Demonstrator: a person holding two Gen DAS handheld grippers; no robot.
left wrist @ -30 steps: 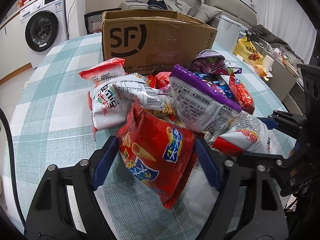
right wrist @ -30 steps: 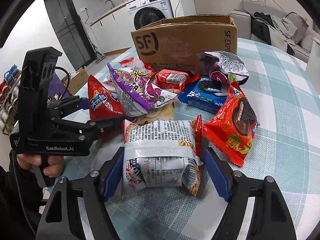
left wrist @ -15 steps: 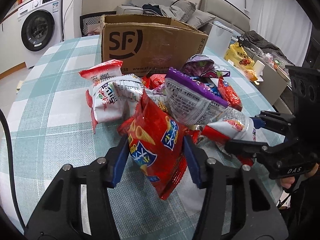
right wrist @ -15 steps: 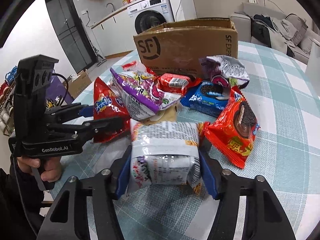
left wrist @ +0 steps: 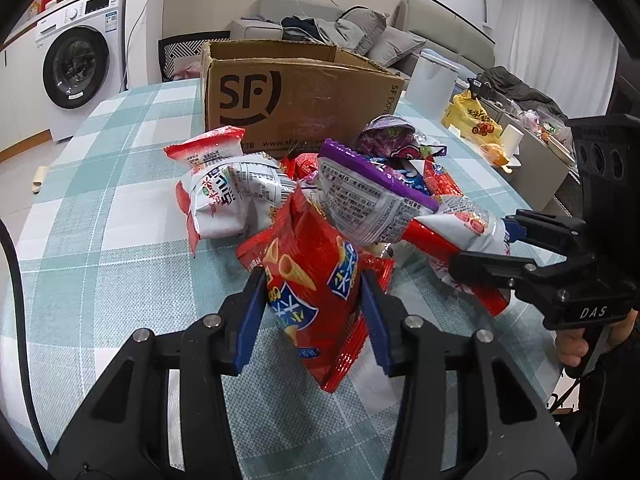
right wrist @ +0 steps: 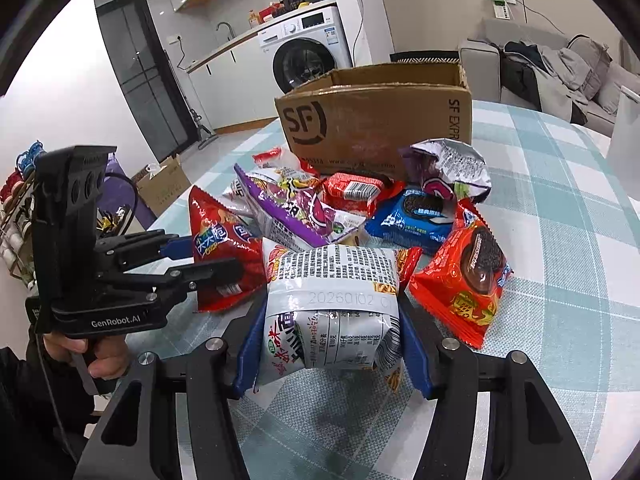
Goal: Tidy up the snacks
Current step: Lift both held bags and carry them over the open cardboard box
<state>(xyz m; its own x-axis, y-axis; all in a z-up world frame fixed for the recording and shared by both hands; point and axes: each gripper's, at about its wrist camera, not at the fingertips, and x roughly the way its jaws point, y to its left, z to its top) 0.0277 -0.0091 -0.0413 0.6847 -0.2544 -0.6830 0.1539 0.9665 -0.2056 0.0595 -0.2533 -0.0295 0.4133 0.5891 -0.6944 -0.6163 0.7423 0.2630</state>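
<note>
My left gripper (left wrist: 312, 308) is shut on a red corn-snack bag (left wrist: 316, 280) and holds it just above the table; it also shows in the right wrist view (right wrist: 224, 248). My right gripper (right wrist: 328, 332) is shut on a white and red noodle packet (right wrist: 332, 300), which also shows in the left wrist view (left wrist: 460, 236). An open brown SF cardboard box (left wrist: 296, 100) stands behind the snack pile; it also shows in the right wrist view (right wrist: 380, 120).
More snacks lie in a heap: a purple bag (right wrist: 288, 208), a blue cookie pack (right wrist: 416, 216), a red cookie pack (right wrist: 468, 276), a white noodle packet (left wrist: 224, 196). The table has a teal checked cloth (left wrist: 100, 184). A white bin (left wrist: 432, 84) stands right of the box.
Both grippers have closed from open: the left on the red corn-snack bag, the right on the noodle packet. Both packs are lifted slightly and the views sit closer to the pile.
</note>
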